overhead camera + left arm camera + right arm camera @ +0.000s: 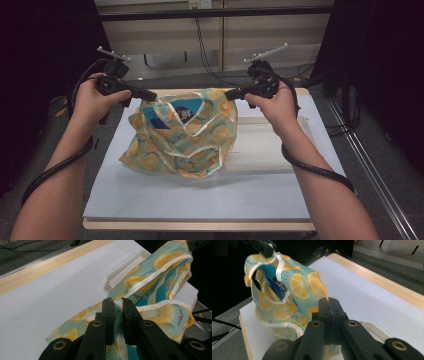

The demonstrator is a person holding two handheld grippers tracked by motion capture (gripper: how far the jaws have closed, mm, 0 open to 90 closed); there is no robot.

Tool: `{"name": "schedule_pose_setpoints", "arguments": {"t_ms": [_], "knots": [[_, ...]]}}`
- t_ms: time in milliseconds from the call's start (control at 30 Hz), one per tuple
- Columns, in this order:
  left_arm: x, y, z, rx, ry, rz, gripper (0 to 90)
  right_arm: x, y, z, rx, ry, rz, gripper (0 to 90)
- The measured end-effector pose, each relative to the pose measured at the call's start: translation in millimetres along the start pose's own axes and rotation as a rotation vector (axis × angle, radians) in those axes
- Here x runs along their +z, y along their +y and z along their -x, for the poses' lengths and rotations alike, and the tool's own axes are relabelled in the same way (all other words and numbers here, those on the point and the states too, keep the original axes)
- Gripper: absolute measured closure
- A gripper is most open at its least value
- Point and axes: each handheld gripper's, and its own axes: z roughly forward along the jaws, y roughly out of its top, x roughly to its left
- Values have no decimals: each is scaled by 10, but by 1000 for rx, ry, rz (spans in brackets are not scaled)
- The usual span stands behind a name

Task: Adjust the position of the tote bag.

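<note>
The left hand-held gripper (117, 303) has its 2 jaws nearly together, pinching the rim of the bag (185, 135) between them. The right hand-held gripper (329, 305) has its jaws fully together, nipping a corner of the same bag's rim. In the high view the left hand-held gripper (150, 95) and the right hand-held gripper (231, 94) face each other from either side and hold the bag's mouth up and spread between them.

The bag is teal cloth with a yellow lemon print and pale trim and straps. Its top hangs from the jaws while its bottom rests slumped on the tabletop (200, 200). A blue packet (186, 112) shows inside the open mouth.

A pale tray (270, 150) lies on the tabletop just beside the bag, partly under it.
</note>
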Motion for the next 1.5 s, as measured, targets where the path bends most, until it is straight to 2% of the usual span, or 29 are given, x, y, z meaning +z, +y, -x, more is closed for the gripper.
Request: {"name": "schedule_pose_setpoints", "arguments": {"t_ms": [167, 633, 767, 900, 1033, 1167, 1233, 1333, 1500], "knots": [[42, -35, -32, -12, -2, -2, 817, 137, -98, 27, -1, 5, -30, 898], [173, -138, -86, -39, -11, -20, 815, 318, -346, 79, 5, 21, -82, 895], [210, -158, -91, -35, -8, -37, 814, 348, -401, 91, 9, 25, -91, 893], [241, -177, -91, -46, -20, -36, 812, 356, -439, 103, 10, 23, -99, 888], [251, -185, -78, -54, -11, -34, 794, 351, -465, 115, 12, 28, -101, 888], [178, -150, -49, -29, -21, 2, 671, 332, -467, 115, 15, 30, -95, 888], [131, -121, -19, -10, -3, 15, 569, 327, -464, 114, 11, 38, -93, 888], [57, -84, 24, -8, 7, 49, 503, 318, -458, 109, 9, 35, -95, 888], [-22, -45, 112, 30, 40, 44, 353, 305, -447, 88, 2, 33, -96, 888]]}}
